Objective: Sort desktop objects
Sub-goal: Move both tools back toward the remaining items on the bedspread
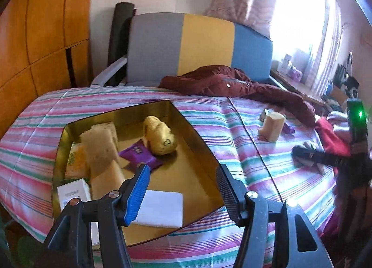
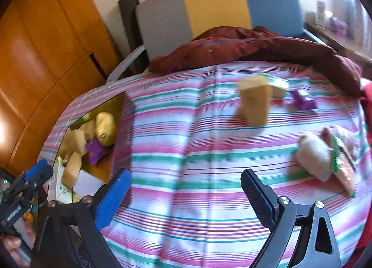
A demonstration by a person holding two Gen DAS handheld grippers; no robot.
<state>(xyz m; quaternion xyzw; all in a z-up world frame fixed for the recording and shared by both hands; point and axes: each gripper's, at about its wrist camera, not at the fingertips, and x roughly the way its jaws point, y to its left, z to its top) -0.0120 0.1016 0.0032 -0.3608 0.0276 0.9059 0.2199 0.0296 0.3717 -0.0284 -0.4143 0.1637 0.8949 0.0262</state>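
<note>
- Gold tray [image 1: 197, 133]: on the striped bedspread [image 1: 244, 151]; holds tan sponge blocks [image 1: 100, 151], a yellow plush [image 1: 160, 138], a purple packet [image 1: 139, 155], a white pad [image 1: 160, 207] and a small white box [image 1: 72, 193].
- Left gripper [image 1: 183, 189]: above the tray's near edge, jaws apart, nothing between them; white pad just beyond the blue finger.
- Right gripper [image 2: 183, 198]: right of the tray over bare bedspread, jaws wide, empty.
- Loose sponge block [image 2: 254, 103], purple clip [image 2: 303, 102], wrapped bundle [image 2: 325, 156]: right of the tray, beyond the right gripper.
- Maroon jacket [image 1: 232, 82]: behind the tray.
</note>
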